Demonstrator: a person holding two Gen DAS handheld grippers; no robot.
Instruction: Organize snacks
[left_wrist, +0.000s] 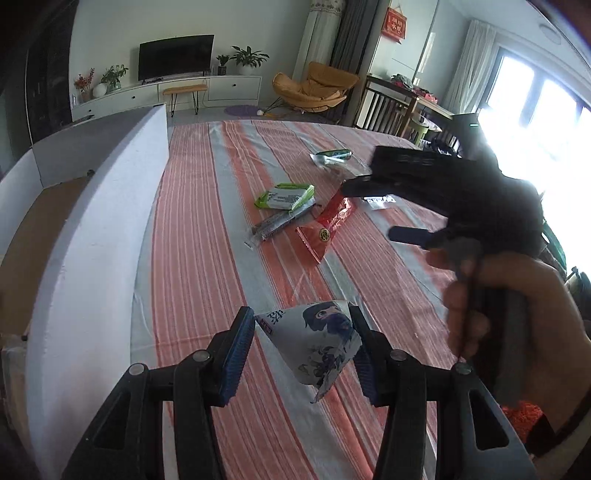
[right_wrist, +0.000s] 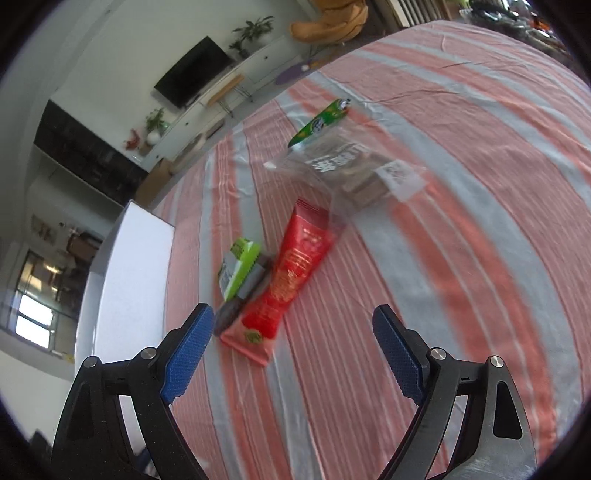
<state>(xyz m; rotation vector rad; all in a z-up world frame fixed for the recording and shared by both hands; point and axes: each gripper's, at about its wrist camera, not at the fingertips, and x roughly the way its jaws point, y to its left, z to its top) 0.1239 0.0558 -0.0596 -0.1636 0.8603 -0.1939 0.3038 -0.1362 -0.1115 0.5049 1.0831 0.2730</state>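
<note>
In the left wrist view, the left claw (left_wrist: 301, 350) is closed on a white-and-blue snack packet (left_wrist: 314, 343), its blue pads pressing the wrapper's two edges so that it buckles into a cone above the striped cloth (left_wrist: 207, 221) on the bench. The grip sits on crinkly film only, so the packet could slip out or twist loose if it is swung quickly towards the white box (left_wrist: 110, 206) at the left, which seems the likely place for sorted snacks. Further out lie a green packet (left_wrist: 286, 195), a dark slim packet (left_wrist: 275, 223), a red packet (left_wrist: 327, 229) and a green tube-shaped snack (left_wrist: 332, 154); the person's hand (left_wrist: 517, 314) holds the right claw (left_wrist: 373, 208) over the red packet. In the right wrist view, blurred by motion, the right claw (right_wrist: 293, 332) stands wide with nothing between its pads, hovering near the lower end of the red packet (right_wrist: 291, 280), which touches the dark slim packet (right_wrist: 240, 302) and the green packet (right_wrist: 240, 269), with a clear wrapped packet (right_wrist: 354, 170) just beyond. Closing here could catch two packets at once or pinch up the cloth.
</note>
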